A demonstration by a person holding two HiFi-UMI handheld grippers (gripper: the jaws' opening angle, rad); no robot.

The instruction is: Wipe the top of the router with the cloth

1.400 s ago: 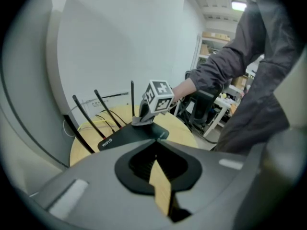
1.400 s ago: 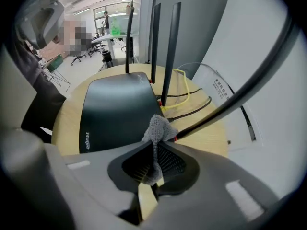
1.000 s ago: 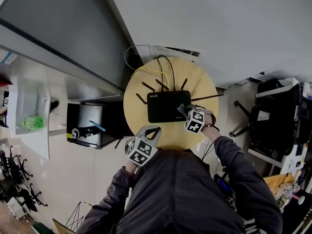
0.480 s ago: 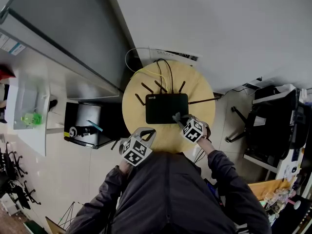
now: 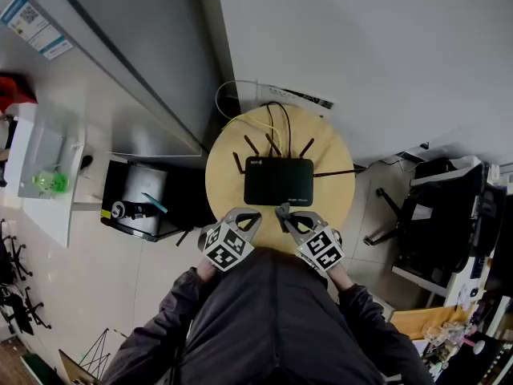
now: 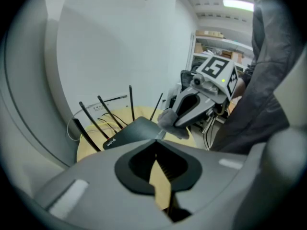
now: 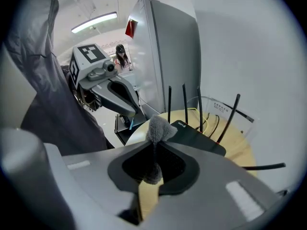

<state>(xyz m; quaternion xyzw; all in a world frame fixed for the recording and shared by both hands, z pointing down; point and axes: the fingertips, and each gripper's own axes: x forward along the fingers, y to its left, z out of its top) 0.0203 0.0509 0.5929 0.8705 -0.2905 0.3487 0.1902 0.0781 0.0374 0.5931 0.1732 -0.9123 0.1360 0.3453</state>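
Observation:
A black router (image 5: 278, 181) with several upright antennas lies in the middle of a round wooden table (image 5: 226, 184). My right gripper (image 5: 283, 213) hovers over the table's near edge, just in front of the router, shut on a small grey cloth (image 7: 158, 127). That cloth (image 6: 169, 120) bulges out past its fingertips and is off the router's top. My left gripper (image 5: 249, 214) stays close beside it on the left, shut with nothing between its jaws. In the right gripper view the router (image 7: 200, 137) lies just beyond the cloth.
Yellow and black cables (image 5: 268, 117) run from the router's back to a white strip (image 5: 282, 95) at the wall. A tall grey cabinet (image 5: 144, 70) stands left of the table, with a black cart (image 5: 143, 207) below it. Black equipment (image 5: 437, 207) stands at the right.
My right gripper has drawn back with the cloth from the router's right front corner to the near table edge, beside the left gripper. The left gripper has barely moved.

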